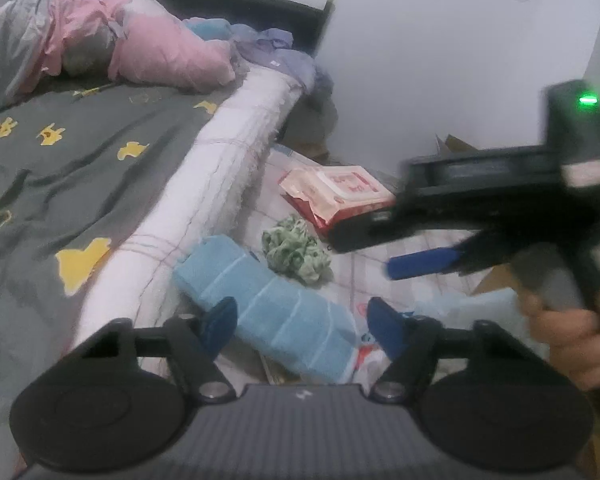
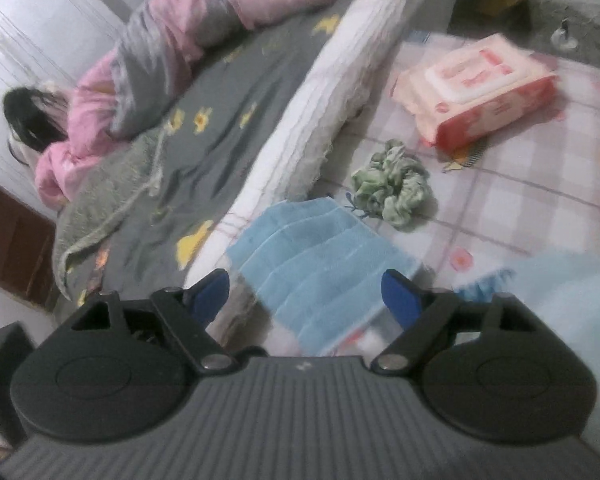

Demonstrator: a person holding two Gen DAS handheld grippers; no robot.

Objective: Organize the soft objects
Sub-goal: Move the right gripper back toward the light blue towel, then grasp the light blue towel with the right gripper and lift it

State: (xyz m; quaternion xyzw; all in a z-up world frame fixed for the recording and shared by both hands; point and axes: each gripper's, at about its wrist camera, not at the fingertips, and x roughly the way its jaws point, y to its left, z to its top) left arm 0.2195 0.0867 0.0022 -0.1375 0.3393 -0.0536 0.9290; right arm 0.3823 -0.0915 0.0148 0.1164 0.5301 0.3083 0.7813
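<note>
Left wrist view: the folded blue towel point(image 1: 276, 312) lies diagonally beside the mattress point(image 1: 204, 208), the left gripper point(image 1: 302, 326) open and empty above it.

Both wrist cameras look forward and down past their own jaws, close above a checked floor mat point(image 2: 520, 184) beside the bed point(image 1: 100, 148). Both views share the blue folded towel point(image 1: 268, 304), green crumpled cloth point(image 2: 392, 192) and wipes pack point(image 2: 480, 92); the left view also catches the right gripper point(image 1: 396, 256).
</note>
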